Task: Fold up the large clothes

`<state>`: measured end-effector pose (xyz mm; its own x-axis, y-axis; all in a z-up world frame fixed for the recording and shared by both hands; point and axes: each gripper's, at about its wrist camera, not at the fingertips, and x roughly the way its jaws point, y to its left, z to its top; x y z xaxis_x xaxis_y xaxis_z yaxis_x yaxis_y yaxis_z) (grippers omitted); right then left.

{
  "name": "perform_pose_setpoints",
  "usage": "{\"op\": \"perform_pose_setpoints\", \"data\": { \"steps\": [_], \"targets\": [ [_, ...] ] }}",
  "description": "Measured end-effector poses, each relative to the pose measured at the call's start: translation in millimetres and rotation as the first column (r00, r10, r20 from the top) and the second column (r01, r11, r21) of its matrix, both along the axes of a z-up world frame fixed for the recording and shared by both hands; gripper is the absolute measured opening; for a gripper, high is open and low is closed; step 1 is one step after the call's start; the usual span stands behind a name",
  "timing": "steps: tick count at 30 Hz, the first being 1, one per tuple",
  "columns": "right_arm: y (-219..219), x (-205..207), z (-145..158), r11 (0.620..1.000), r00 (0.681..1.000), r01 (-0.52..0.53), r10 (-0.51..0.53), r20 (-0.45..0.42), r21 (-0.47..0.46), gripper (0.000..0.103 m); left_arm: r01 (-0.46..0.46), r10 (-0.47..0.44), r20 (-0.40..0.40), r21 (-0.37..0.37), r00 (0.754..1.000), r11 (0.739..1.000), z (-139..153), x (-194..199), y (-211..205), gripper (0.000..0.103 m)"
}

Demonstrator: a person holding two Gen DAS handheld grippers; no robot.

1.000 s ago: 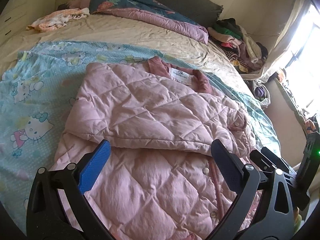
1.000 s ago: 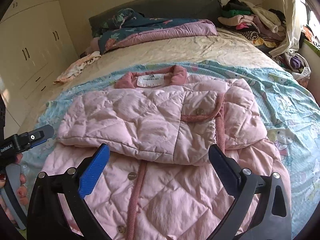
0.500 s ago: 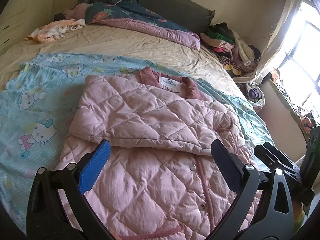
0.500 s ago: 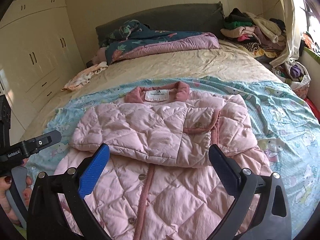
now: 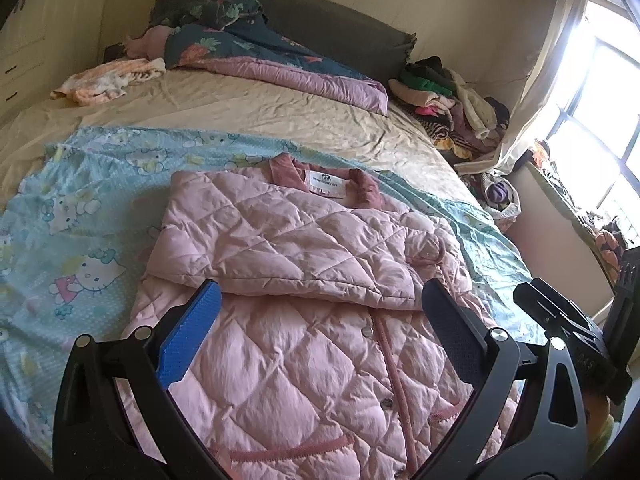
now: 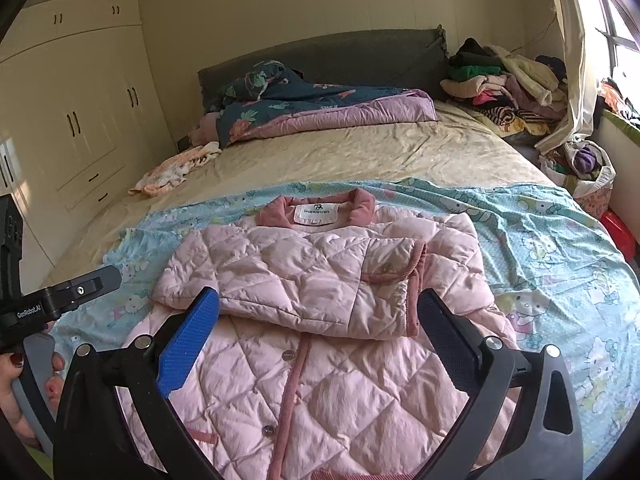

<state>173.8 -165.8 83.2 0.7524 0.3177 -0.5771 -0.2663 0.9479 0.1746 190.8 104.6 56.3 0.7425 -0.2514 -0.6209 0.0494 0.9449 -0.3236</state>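
Note:
A pink quilted jacket [image 5: 304, 320] lies front up on a light blue cartoon-print sheet [image 5: 80, 216] on the bed, collar and white label at the far end. Both sleeves are folded across its chest. It also shows in the right wrist view [image 6: 320, 320]. My left gripper [image 5: 320, 320] is open and empty, held above the jacket's lower half. My right gripper [image 6: 318, 324] is open and empty, also above the lower half. The right gripper's body shows at the right edge of the left wrist view [image 5: 576, 332]; the left one shows at the left edge of the right wrist view [image 6: 60, 296].
A rumpled dark floral and purple quilt [image 6: 320, 112] lies by the grey headboard [image 6: 328, 60]. A small peach garment [image 6: 176, 168] lies at the far left. A pile of clothes [image 6: 504, 88] sits at the far right corner. Wardrobes [image 6: 80, 120] stand left, a window [image 5: 600, 112] right.
Both grippers have pulled back and risen from the jacket, so more of the bed and the jacket's hem shows. The jacket has not moved. Both stay open.

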Motion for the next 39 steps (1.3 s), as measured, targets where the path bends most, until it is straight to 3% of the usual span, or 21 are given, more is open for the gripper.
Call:
{"op": "perform_pose_setpoints", "data": {
  "steps": [21,39],
  "targets": [
    [-30.9,-46.1,3.3,1.000,0.999,0.010,-0.009,0.039,-0.017,0.099,-0.005,0.004,0.032,0.052,0.999,0.999,-4.0,-44.1,-6.1,0.094],
    [-67.8,-80.2,-26.6,0.997,0.999,0.054,-0.054,-0.003,-0.064,0.099,0.004,-0.004,-0.002,0.111,1.000,0.994,-41.6,-82.4,-14.3,0.094]
  ]
}}
